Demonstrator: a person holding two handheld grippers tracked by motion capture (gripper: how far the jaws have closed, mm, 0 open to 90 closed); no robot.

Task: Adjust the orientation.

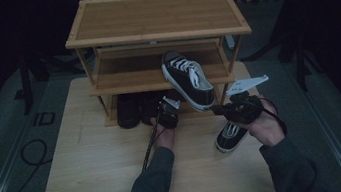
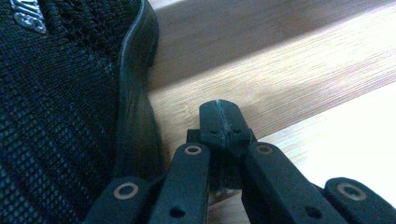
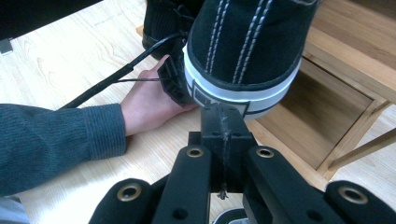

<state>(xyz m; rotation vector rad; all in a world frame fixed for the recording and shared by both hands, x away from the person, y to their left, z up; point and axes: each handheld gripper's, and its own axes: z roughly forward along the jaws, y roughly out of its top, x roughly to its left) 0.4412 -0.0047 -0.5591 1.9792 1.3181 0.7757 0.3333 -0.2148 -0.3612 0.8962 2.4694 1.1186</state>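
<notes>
A black-and-white lace-up sneaker [image 1: 188, 78] lies tilted on the middle shelf of a bamboo shoe rack [image 1: 154, 15], its heel [image 3: 247, 46] hanging over the front edge. My right gripper [image 1: 215, 110] [image 3: 223, 114] is shut and empty, its tips right under that heel's white rubber; I cannot tell if they touch. Its mate [image 1: 229, 137] lies on the table under my right hand. My left gripper [image 1: 164, 108] [image 2: 219, 109] is shut with nothing in it, low at the bottom shelf beside a black mesh shoe [image 2: 60, 102].
Two dark shoes [image 1: 127, 111] stand on the rack's bottom shelf at the left. The rack stands at the far end of a light wooden table [image 1: 97, 167]. A cable [image 1: 148, 149] trails from the left gripper along the forearm. Dark floor surrounds the table.
</notes>
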